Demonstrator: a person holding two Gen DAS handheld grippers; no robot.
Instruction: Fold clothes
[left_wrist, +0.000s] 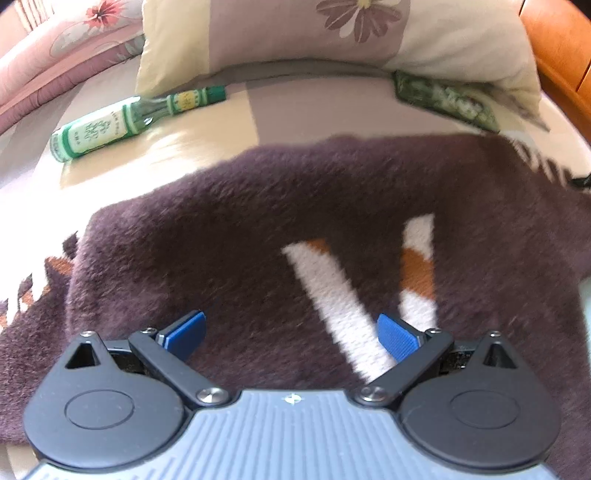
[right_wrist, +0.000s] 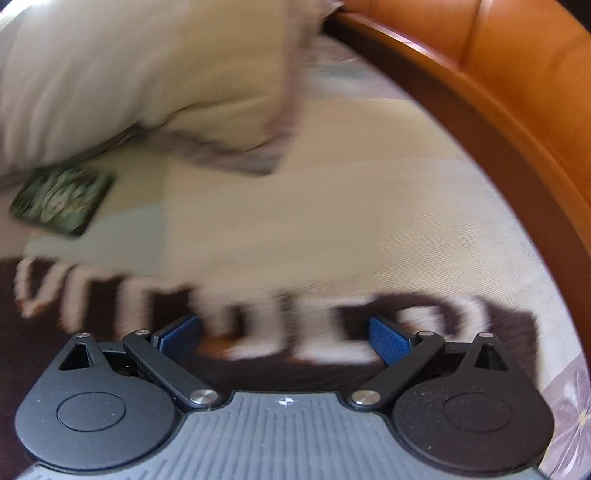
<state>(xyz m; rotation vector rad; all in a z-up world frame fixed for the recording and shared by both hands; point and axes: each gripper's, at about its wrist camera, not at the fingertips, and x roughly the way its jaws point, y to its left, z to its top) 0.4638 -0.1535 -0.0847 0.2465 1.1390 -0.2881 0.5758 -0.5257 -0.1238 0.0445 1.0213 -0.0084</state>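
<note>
A fuzzy dark purple-brown garment (left_wrist: 258, 229) with white and orange letters lies spread on the bed. My left gripper (left_wrist: 291, 334) is open just above its near part, blue pads (left_wrist: 186, 332) apart, holding nothing. In the right wrist view the same garment (right_wrist: 509, 332) shows its edge with blurred white lettering. My right gripper (right_wrist: 284, 332) is open over that edge, with nothing between its blue pads (right_wrist: 388, 338).
A green bottle (left_wrist: 110, 127) lies on the bedsheet (left_wrist: 295, 107) beyond the garment. A green packet (left_wrist: 447, 99) sits under the flowered pillow (left_wrist: 332, 33); it also shows in the right wrist view (right_wrist: 62, 201). The orange wooden bed frame (right_wrist: 498, 92) curves along the right.
</note>
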